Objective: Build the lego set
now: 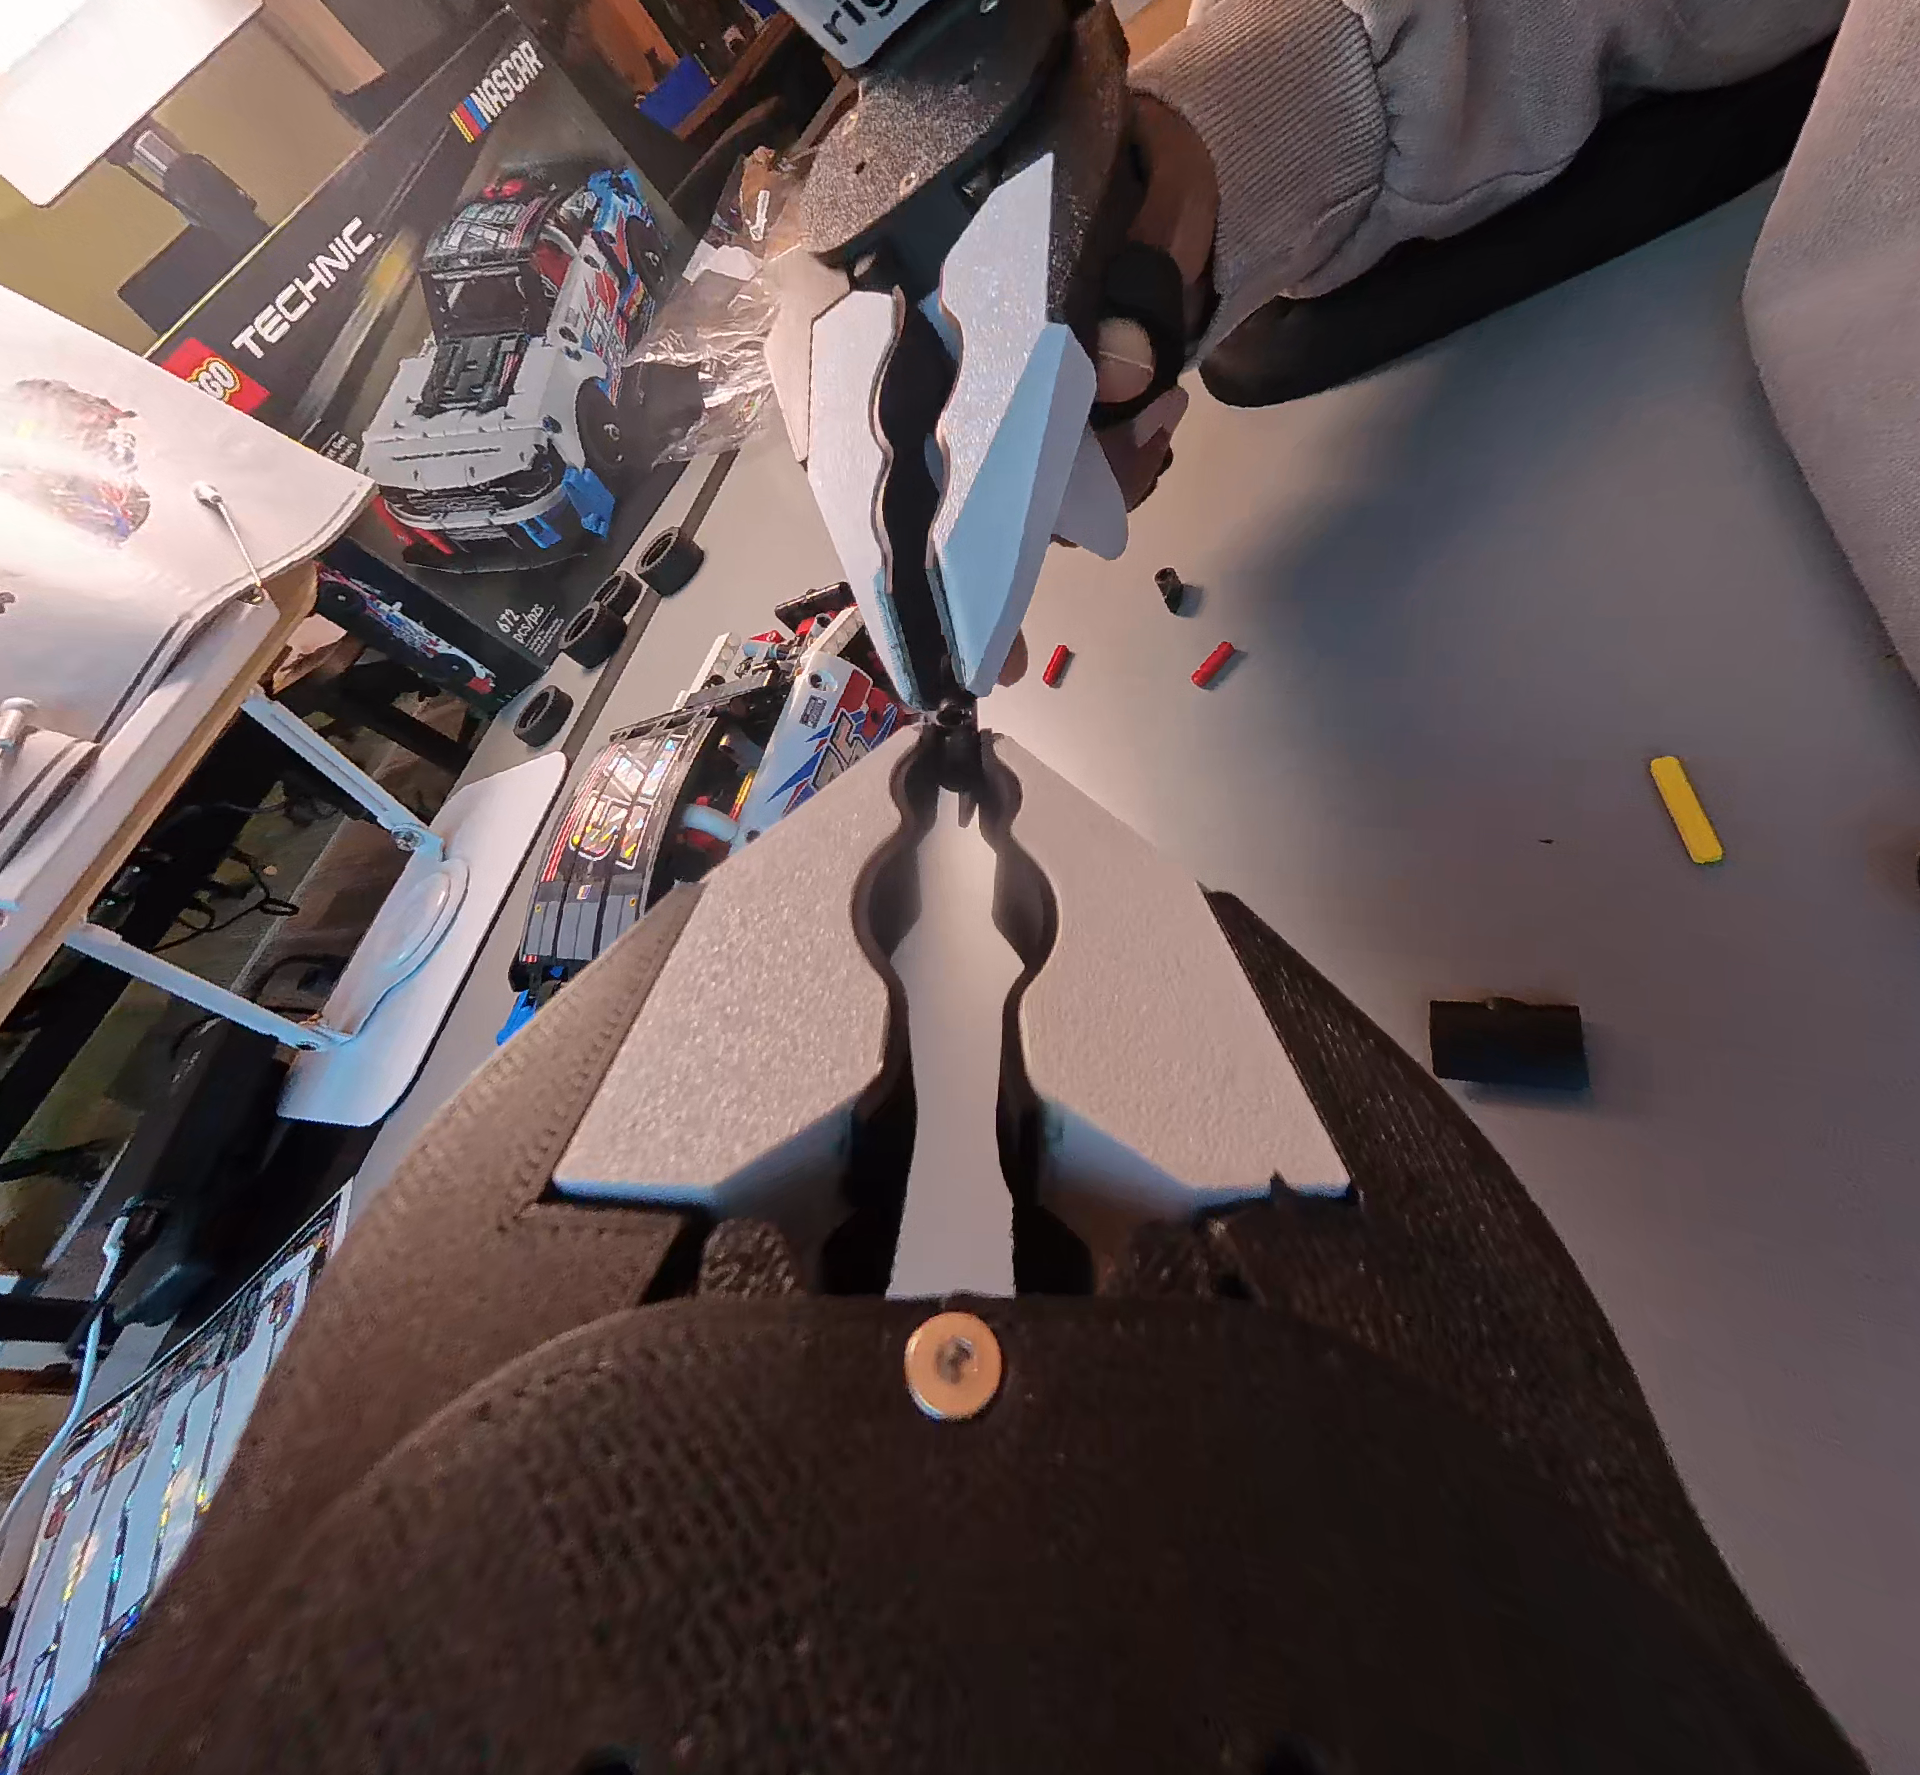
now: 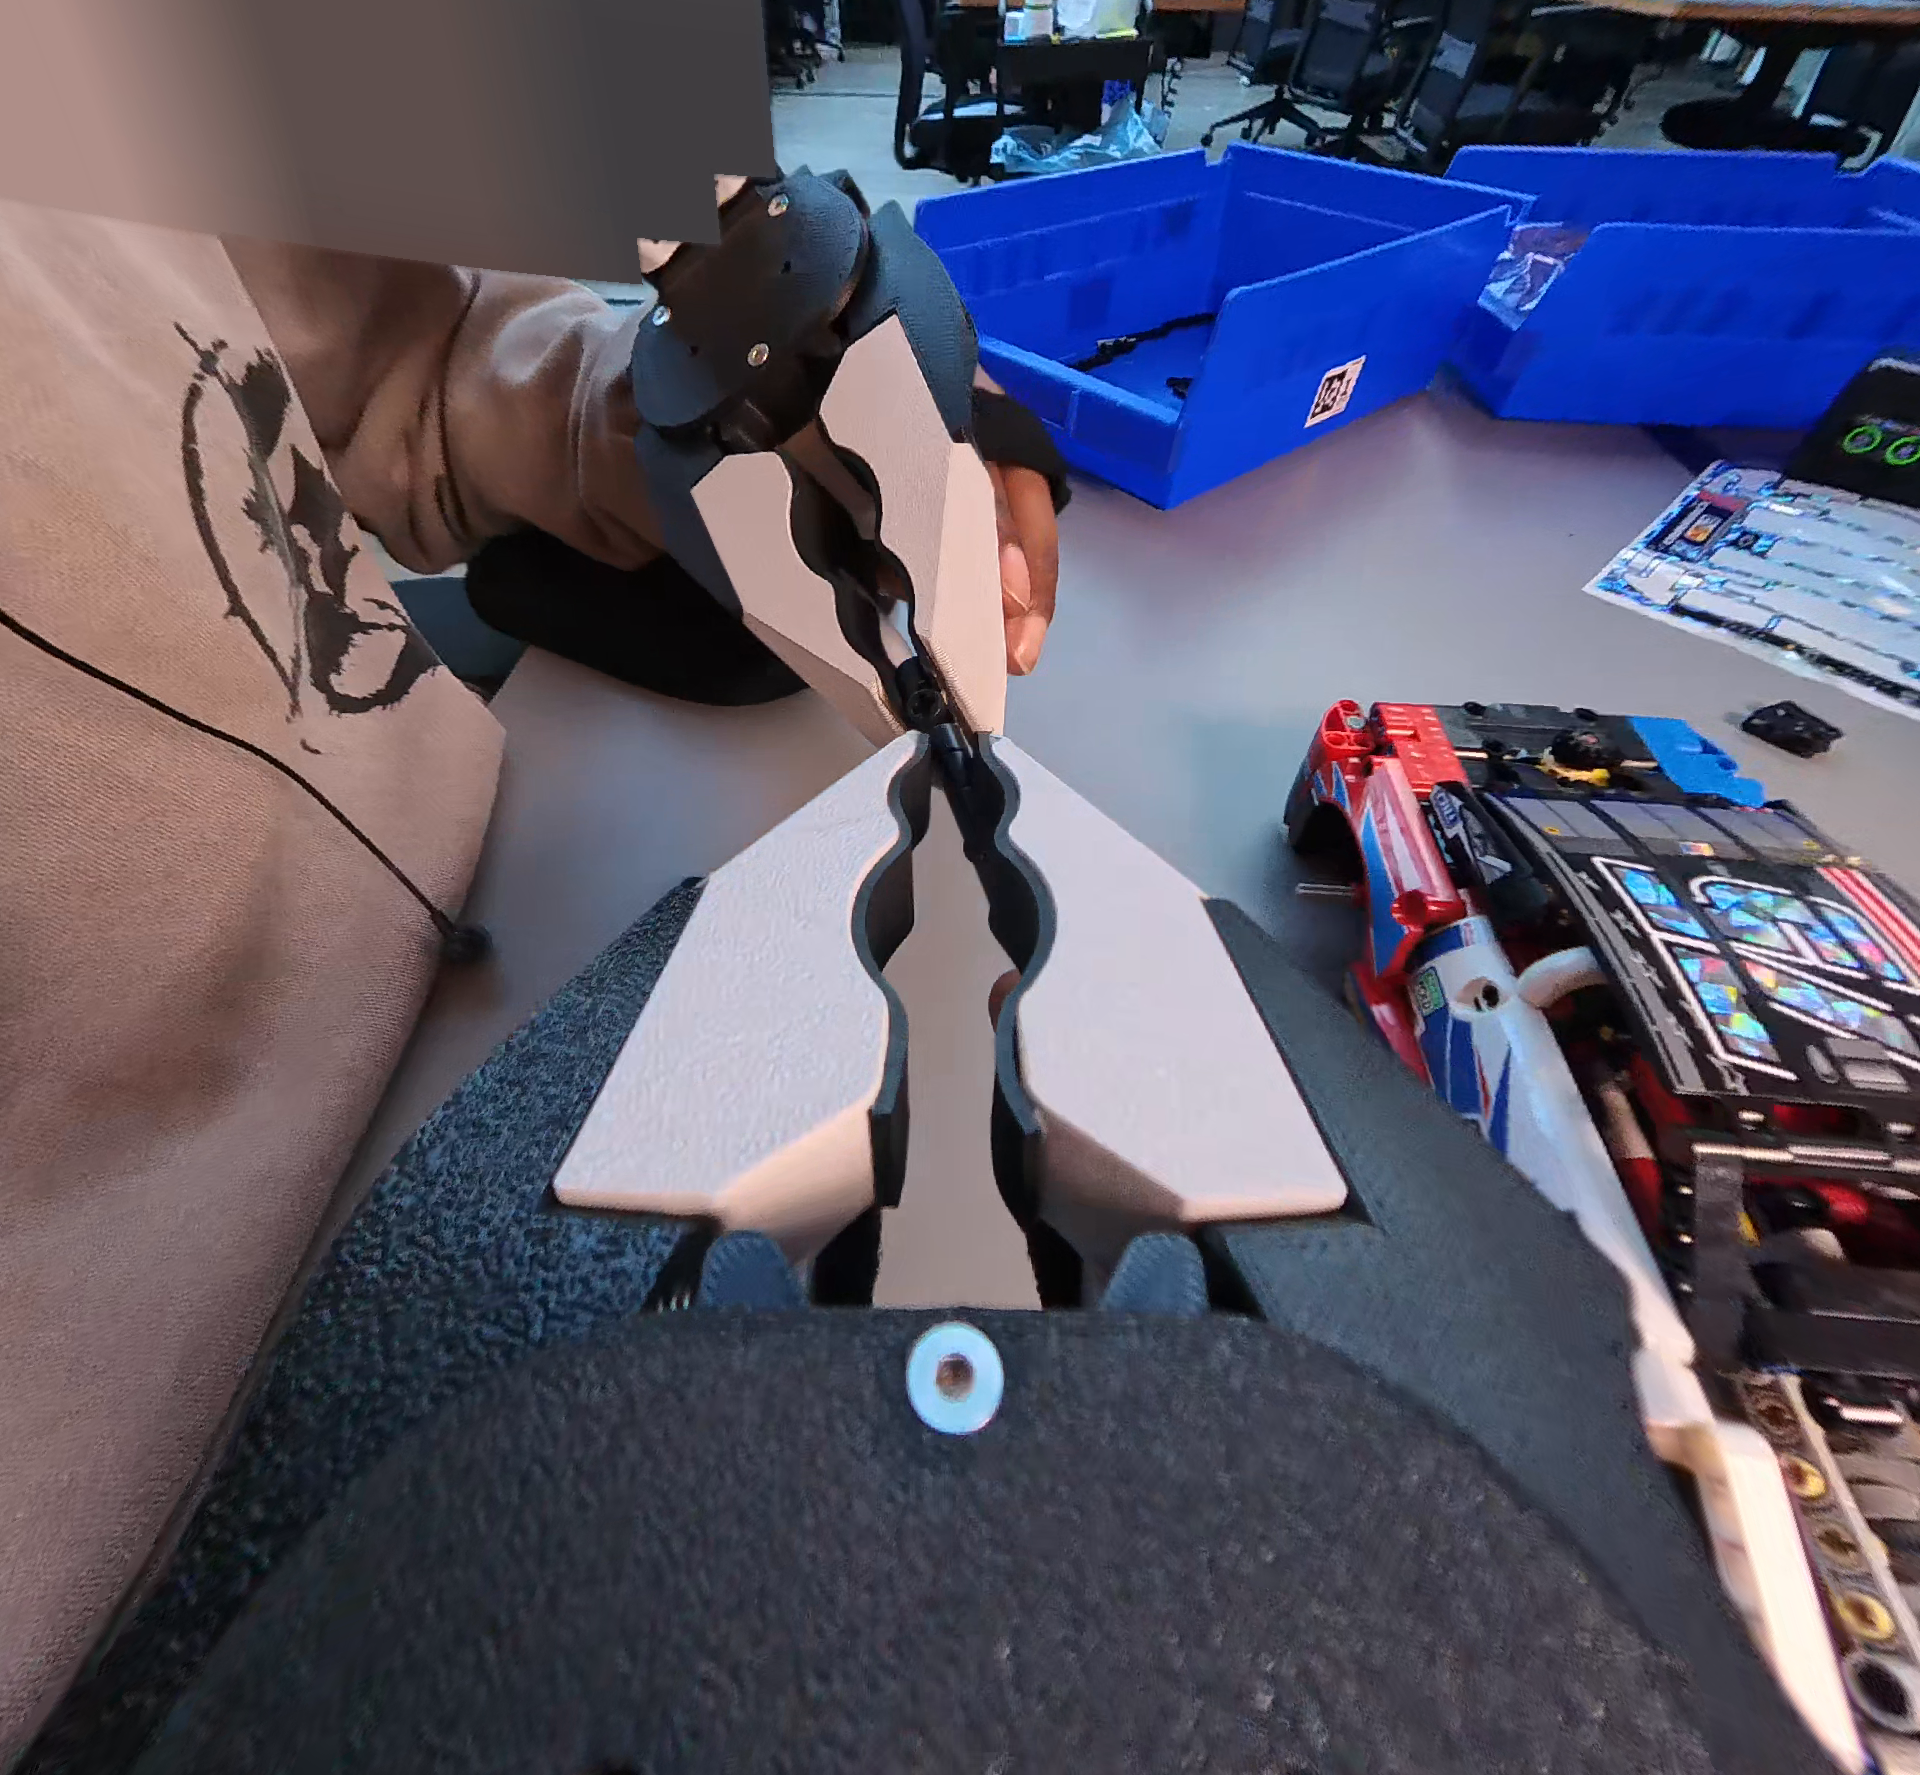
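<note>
My left gripper point(image 1: 954, 771) and right gripper point(image 1: 940, 681) meet tip to tip above the grey table point(image 1: 1455, 582). Both are shut on a small black Technic piece point(image 1: 954, 736) held between them. In the right wrist view the right gripper point(image 2: 951, 751) pinches this thin black piece point(image 2: 958, 785), and the left gripper point(image 2: 938, 702) grips its far end. I cannot tell whether it is one part or two joined parts. The part-built race car point(image 1: 727, 790) lies on the table behind the tips, and to the right in the right wrist view point(image 2: 1610, 946).
Loose parts lie on the table: two red pins point(image 1: 1056, 663) point(image 1: 1211, 663), a yellow bar point(image 1: 1685, 809), a black block point(image 1: 1507, 1039), and several tyres point(image 1: 665, 562). The set's box point(image 1: 468, 354) and a booklet stand point(image 1: 135, 520) are at the left. Blue bins point(image 2: 1226, 312) and a sticker sheet point(image 2: 1766, 572) lie beyond. The grippers are tip to tip, or close to it. The left tips stand about 11 cm off the black block point(image 1: 1507, 1039).
</note>
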Demonstrator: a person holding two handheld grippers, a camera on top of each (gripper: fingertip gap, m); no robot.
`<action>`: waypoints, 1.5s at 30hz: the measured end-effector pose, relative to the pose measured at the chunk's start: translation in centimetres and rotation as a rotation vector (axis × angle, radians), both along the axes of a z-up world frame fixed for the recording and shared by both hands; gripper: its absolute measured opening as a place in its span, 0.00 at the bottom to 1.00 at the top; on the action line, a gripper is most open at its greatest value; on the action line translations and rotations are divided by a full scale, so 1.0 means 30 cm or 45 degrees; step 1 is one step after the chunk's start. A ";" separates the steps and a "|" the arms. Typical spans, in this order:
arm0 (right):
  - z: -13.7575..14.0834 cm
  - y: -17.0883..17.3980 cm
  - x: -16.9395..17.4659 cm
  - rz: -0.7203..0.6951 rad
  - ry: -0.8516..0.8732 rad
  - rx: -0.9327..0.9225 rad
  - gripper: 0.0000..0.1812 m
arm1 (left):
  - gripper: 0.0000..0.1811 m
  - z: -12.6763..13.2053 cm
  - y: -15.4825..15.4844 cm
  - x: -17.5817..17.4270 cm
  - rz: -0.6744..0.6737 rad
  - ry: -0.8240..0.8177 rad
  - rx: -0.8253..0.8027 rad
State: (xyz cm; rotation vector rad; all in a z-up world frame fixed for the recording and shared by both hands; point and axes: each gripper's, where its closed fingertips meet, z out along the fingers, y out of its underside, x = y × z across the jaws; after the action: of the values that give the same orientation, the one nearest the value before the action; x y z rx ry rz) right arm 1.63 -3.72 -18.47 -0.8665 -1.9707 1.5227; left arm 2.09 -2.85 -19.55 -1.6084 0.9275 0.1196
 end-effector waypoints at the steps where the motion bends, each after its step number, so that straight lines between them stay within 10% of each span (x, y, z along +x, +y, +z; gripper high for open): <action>1: -0.005 0.001 -0.001 0.004 -0.037 -0.030 0.03 | 0.03 -0.005 0.000 -0.001 0.000 0.015 -0.001; 10: -0.064 0.026 -0.013 -0.014 -0.575 -0.585 0.00 | 0.03 -0.052 0.001 -0.005 0.003 0.159 0.002; 22: 0.010 0.075 0.001 -0.067 -0.144 -0.257 0.15 | 0.03 0.024 0.007 -0.041 -0.032 -0.696 -0.280; 33: 0.010 0.053 0.012 -0.029 -0.224 -0.321 0.03 | 0.03 0.050 -0.001 -0.012 -0.190 -1.303 -0.592; 38: -0.007 0.078 0.004 -0.040 -0.599 -0.808 0.02 | 0.14 0.013 0.012 -0.031 -0.057 -0.950 -0.436; 45: -0.081 0.029 0.014 -0.020 -0.751 -0.774 0.02 | 0.08 -0.060 0.008 -0.007 -0.025 -0.564 -0.378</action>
State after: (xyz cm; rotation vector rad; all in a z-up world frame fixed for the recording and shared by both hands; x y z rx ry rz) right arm 2.05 -2.85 -20.90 -1.7401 -1.8533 2.0723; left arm 1.87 -2.61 -21.34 -1.7977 0.6333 -0.3916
